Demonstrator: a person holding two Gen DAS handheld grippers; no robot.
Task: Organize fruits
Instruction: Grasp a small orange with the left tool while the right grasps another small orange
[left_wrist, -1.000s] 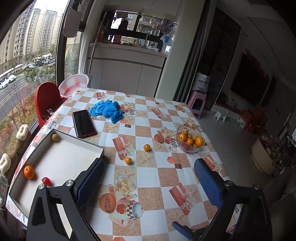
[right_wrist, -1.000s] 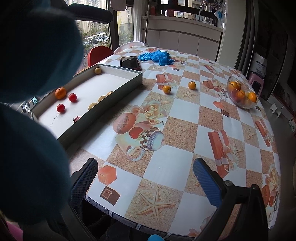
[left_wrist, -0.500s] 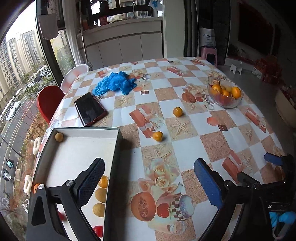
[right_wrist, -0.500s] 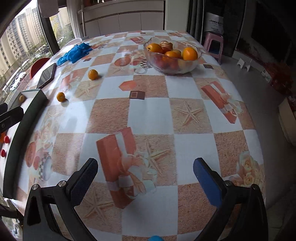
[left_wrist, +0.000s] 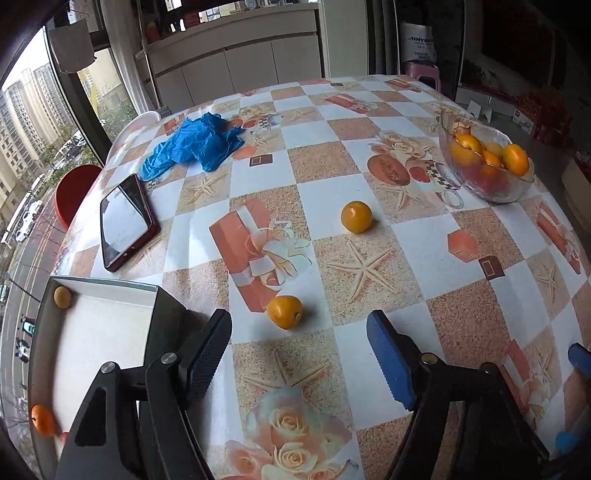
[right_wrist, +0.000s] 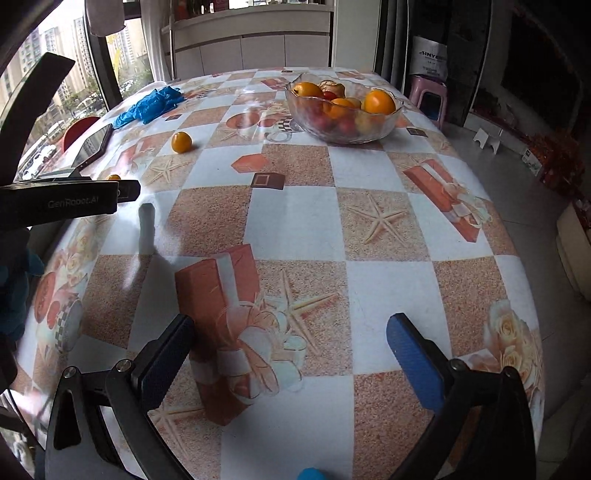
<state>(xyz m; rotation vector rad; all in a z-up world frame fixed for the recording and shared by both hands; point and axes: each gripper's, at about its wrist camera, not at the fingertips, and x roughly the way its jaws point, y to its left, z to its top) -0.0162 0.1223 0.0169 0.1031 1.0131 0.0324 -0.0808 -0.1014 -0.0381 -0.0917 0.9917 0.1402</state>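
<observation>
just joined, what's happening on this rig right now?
Fruit sorting, between grasps. Both grippers are open and empty. The left gripper hovers just short of the nearer loose orange fruit on the tablecloth; a second one lies farther off. The right gripper faces the glass fruit bowl across the table. The tray on the left holds a few fruits.
</observation>
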